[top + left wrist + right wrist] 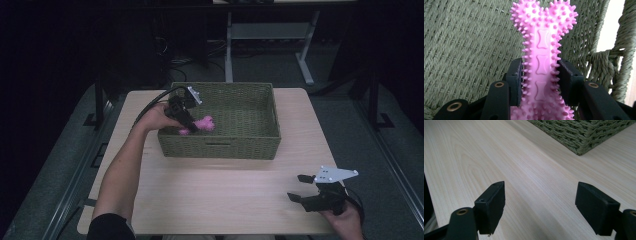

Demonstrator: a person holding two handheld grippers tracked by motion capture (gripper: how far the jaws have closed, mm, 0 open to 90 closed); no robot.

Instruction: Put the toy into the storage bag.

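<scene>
Black pads of the left gripper [540, 82] press on both sides of the narrow shank of a pink spiked rubber bone [543, 60], so the jaws are clamped on it across its thinnest part; that waist is a sensible place to hold it, I judge, since the flared knobs at either end keep it from sliding out lengthwise. From the left gripper view the bone's long axis runs straight out along the jaws, with one knobbed end pointing away from the gripper toward the woven wall of the green wicker basket [469, 50] and the other end tucked back between the jaw arms. In the high view the left gripper [186, 121] reaches over the basket's left rim, and the bone [200, 125] sits inside the basket [250, 145] at its near left corner, lying roughly along the basket's length with its free end pointing toward the basket's middle; whether it rests on the basket floor or hangs just above it I cannot tell. The grip with the bone already within the walls suggests it is being set down in the basket or lifted out, and the frames do not settle which. Well apart from the basket, off its near right corner, the right gripper [306, 188] hovers over the pale wood table [225, 195] with its jaws wide apart and nothing between them; the right gripper view shows bare table between the pads [490, 205] and a basket corner [584, 137] beyond, which looks like a waiting pose that keeps clear of the working hand.
</scene>
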